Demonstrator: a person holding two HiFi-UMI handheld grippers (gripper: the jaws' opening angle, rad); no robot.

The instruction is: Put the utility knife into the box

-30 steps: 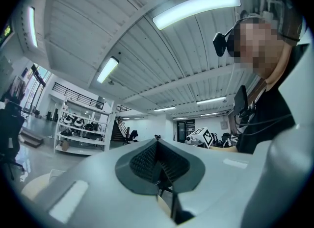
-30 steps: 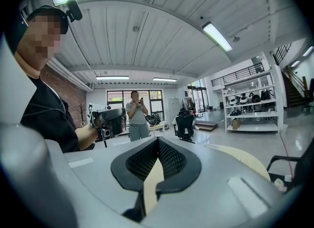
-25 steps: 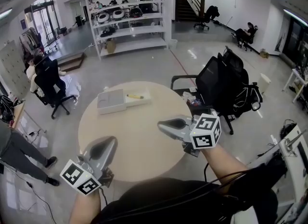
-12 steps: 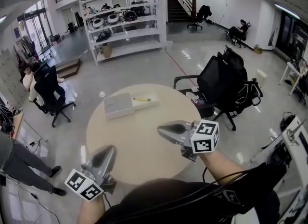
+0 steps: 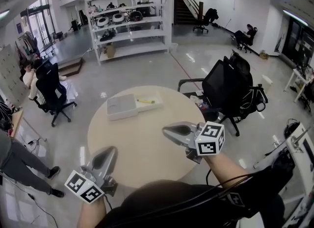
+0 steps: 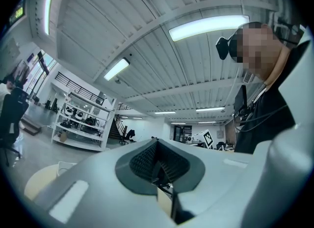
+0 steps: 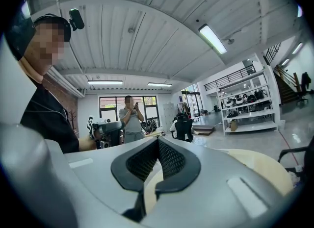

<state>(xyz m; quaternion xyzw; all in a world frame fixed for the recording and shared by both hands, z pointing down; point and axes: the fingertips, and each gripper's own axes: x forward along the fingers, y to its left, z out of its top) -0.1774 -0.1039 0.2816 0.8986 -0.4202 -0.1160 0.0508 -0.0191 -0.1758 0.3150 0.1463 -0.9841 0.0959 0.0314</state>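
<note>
**Work surface.** The round beige table [image 5: 142,143] sits in the centre of the head view, on a glossy grey floor.

**Task items.** The flat grey-and-white rectangular box [image 5: 121,106] lies at the far edge of the table, at about 11 o'clock from the table centre. Its grey section is on the left and its white section on the right. The yellow utility knife [image 5: 145,101] lies on the white section, just beside the grey section, with its long axis running roughly 9 to 3 o'clock. The head view is too coarse to show whether the knife sits down in a recess or on top of a flat panel. Both grippers are well apart from the knife and the box.

**Left gripper.** The left gripper [image 5: 112,149] is at the near edge of the table, at about 7 o'clock, with its tips pointing toward 1 o'clock. In the left gripper view the jaws are together, pad against pad, with nothing between them.

**Right gripper.** The right gripper [image 5: 167,131] is above the near right part of the table, at about 4 o'clock, with its tips pointing toward 9 o'clock. In the right gripper view the jaws are closed on each other and hold nothing.

**Surroundings.**
- A black office chair [image 5: 223,82] draped with dark bags stands beside the table at 2 o'clock.
- A white metal shelving rack [image 5: 130,23] stands far off at 12 o'clock.
- A person [image 5: 34,77] sits in a dark chair at 10 o'clock.
</note>
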